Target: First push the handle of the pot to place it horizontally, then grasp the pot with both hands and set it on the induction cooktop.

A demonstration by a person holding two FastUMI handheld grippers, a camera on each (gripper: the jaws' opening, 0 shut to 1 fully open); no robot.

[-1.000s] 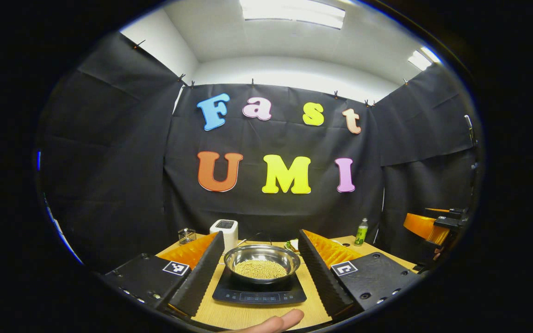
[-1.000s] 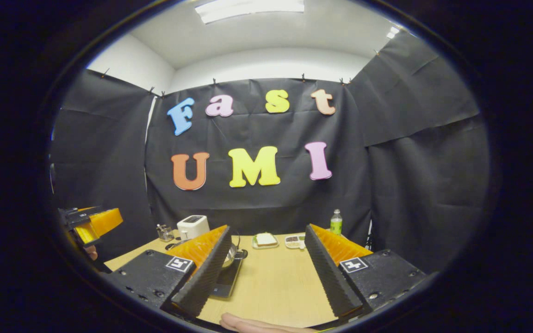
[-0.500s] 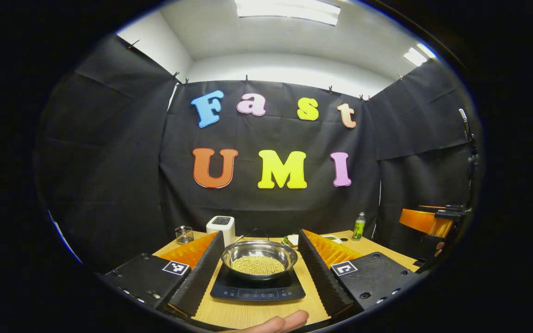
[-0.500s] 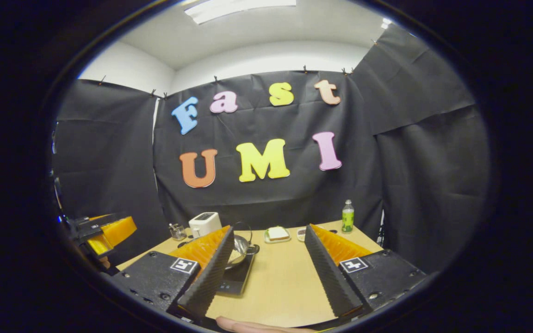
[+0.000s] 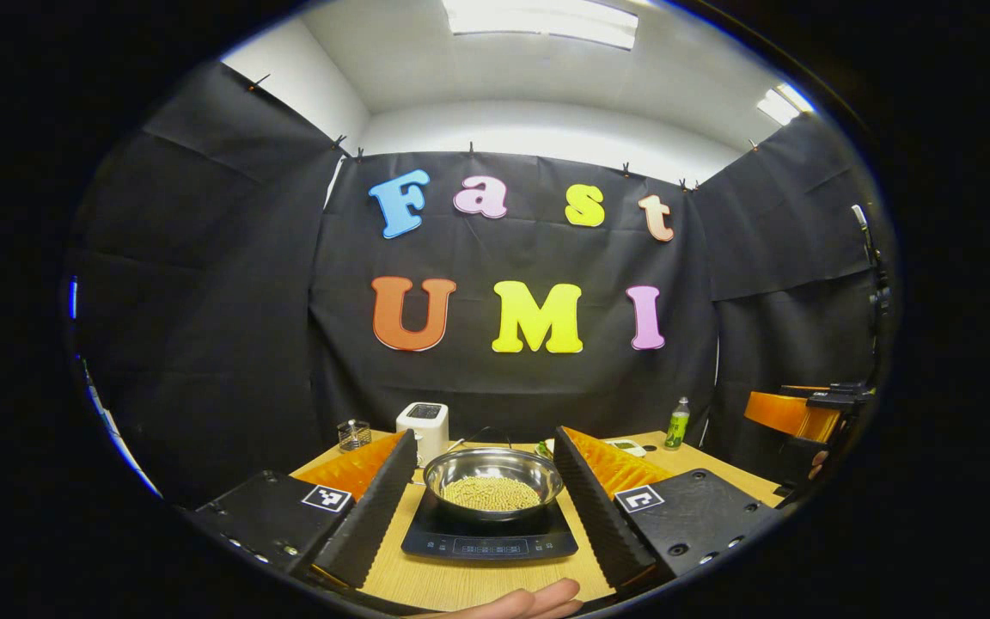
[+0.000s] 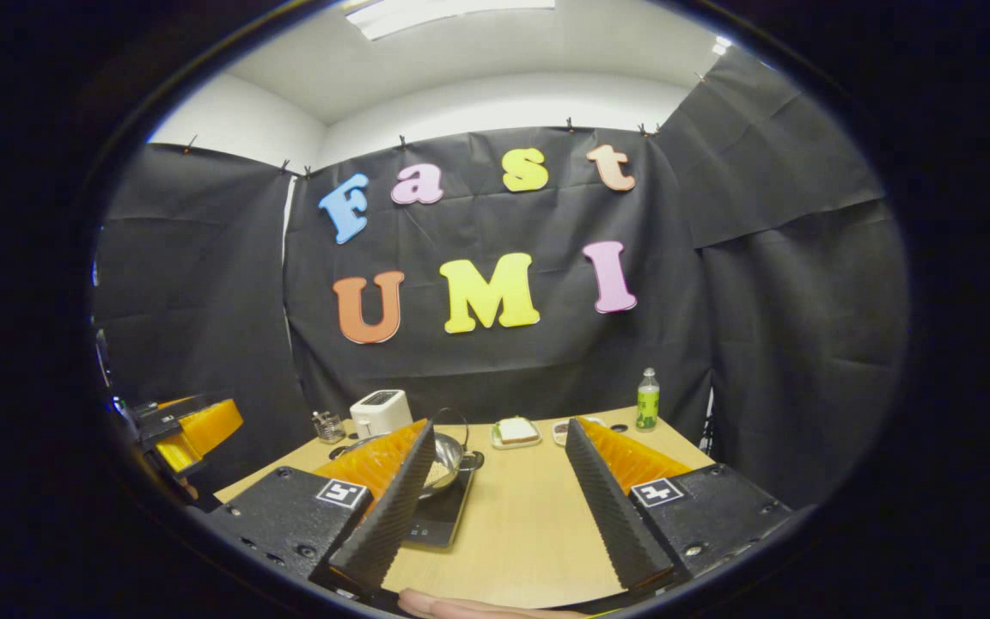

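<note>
Both grippers open and empty: left gripper (image 5: 482,507) framing the pot (image 5: 493,483), right gripper (image 6: 495,499) beside it. Pot already sitting on the cooktop (image 5: 489,538) with grain inside, so probably only backing straight off, without nudging the rim. Handle (image 6: 452,421) standing as a thin arch over the bowl; pointing direction and long axis hard to tell.

A white toaster (image 6: 380,411) and a small glass jar (image 6: 327,426) stood at the table's (image 6: 521,524) far left. A sandwich plate (image 6: 516,432) lay mid-back, with a green bottle (image 6: 648,401) upright at far right.
</note>
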